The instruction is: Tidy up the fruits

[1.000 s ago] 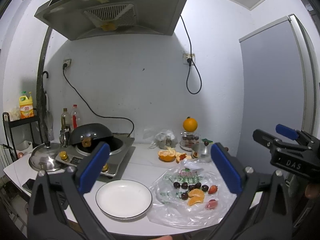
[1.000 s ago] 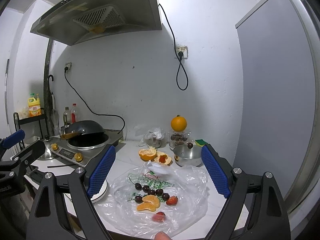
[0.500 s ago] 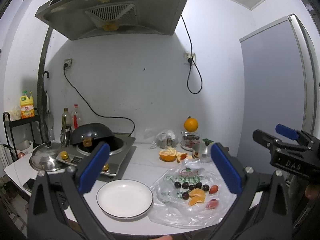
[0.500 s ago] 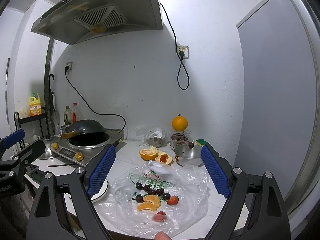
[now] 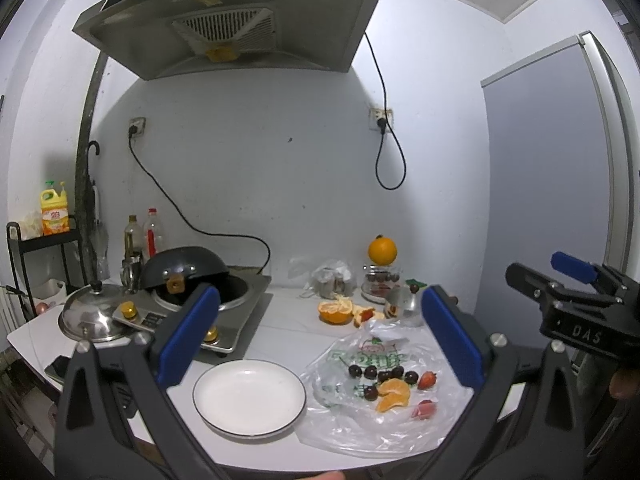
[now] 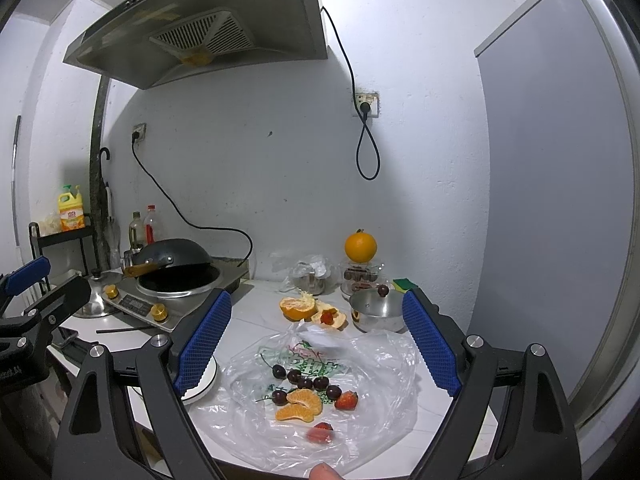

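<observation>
A clear plastic bag (image 5: 360, 428) (image 6: 384, 428) lies flat on the white counter. On it sit several dark cherries (image 5: 370, 372) (image 6: 305, 382), orange segments (image 5: 392, 394) (image 6: 301, 404) and strawberries (image 5: 427, 379) (image 6: 346, 400). An empty white plate (image 5: 248, 398) lies left of the bag; its rim shows in the right wrist view (image 6: 200, 388). My left gripper (image 5: 318, 336) is open and empty, held above the plate and bag. My right gripper (image 6: 316, 344) is open and empty above the bag.
A peeled orange (image 5: 335, 312) (image 6: 298, 307), a steel bowl (image 6: 378, 314), a whole orange on a jar (image 5: 382, 251) (image 6: 360, 246) stand behind. An induction stove with a black wok (image 5: 184, 276) (image 6: 172, 258) and a pot lid (image 5: 90, 316) sit left. A grey door (image 5: 548, 184) is right.
Both grippers have risen slightly; the view of the counter sits a little lower. Nothing on the counter has moved.
</observation>
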A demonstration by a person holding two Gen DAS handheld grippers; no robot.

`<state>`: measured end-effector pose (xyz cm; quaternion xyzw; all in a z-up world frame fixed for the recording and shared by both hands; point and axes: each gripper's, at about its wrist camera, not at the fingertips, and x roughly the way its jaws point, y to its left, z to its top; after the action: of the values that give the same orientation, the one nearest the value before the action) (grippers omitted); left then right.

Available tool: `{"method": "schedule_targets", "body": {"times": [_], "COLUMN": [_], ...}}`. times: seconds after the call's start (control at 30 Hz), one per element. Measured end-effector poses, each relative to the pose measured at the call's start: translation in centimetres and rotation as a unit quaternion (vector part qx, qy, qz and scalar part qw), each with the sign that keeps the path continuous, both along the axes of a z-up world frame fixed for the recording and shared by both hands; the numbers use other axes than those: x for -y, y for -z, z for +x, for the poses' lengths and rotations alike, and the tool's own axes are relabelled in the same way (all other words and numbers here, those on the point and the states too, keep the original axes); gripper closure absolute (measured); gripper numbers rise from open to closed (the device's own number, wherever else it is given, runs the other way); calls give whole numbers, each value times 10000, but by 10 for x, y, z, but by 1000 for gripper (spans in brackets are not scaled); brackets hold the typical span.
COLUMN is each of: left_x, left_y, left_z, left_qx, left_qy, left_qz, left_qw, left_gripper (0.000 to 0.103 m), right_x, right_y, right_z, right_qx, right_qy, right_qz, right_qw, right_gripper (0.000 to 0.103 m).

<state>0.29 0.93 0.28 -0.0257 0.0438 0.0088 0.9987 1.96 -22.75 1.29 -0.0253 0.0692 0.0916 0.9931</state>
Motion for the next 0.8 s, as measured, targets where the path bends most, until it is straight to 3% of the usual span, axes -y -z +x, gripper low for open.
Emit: {"method": "schedule_targets", "body": {"times": [0.8], "left_x": [-2], "left_y": [1], "left_z": [-3], "left_qx": [-3], "left_qy": [-21], "left_qz": [7], "left_qw": [10000], "left_gripper": [1], "right_x": [-3], "right_y": [-1], "right_z": [1], "right_qx": [-57], "right_qy": [-26], "right_qz": [-13], "right_qw": [10000], "right_gripper": [13]}}
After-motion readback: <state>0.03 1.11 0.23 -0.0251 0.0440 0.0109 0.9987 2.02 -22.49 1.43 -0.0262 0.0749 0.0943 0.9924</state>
